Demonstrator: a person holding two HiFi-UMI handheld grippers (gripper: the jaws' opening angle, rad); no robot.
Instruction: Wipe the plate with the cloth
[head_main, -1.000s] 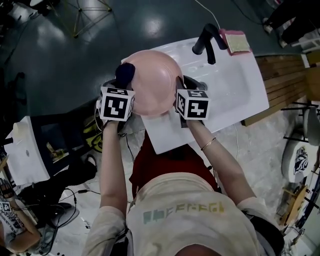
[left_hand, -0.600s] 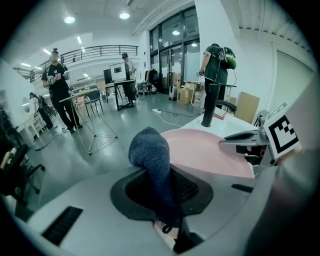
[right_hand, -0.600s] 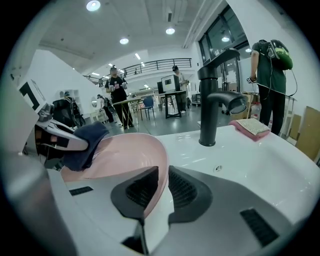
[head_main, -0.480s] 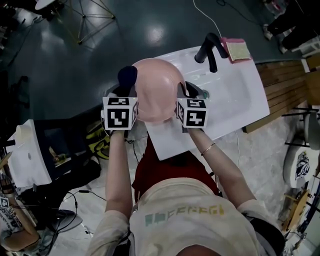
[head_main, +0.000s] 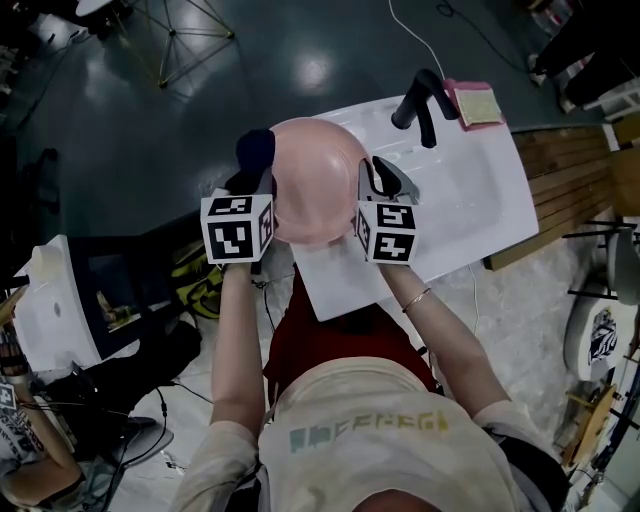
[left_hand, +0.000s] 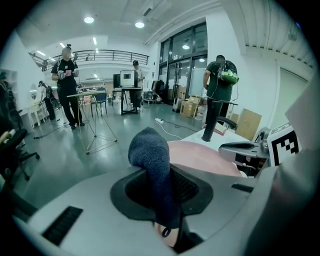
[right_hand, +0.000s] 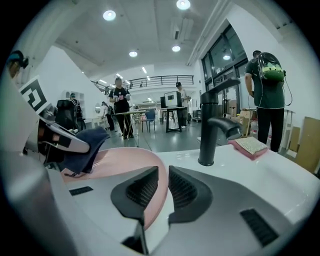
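Two tools up, one in each hand. Left tool (left_hand: 162, 189) is clamped tight on the dark blue cloth (left_hand: 150, 150), w/ a wad of it bulging out past the tips. Right tool (right_hand: 163, 189) is nearly closed, pinching the rim of the pink plate (head_main: 312, 178) betw. its pads. We hold the plate in the air over the near-left corner of the white surface (head_main: 470, 195), cloth touching the plate's left edge, opp. the right tool. Black faucet (right_hand: 210, 131) stands upright farther back on the surface; a pink sponge (head_main: 478, 103) w/ a yellowish top lies just beside it at the far corner.
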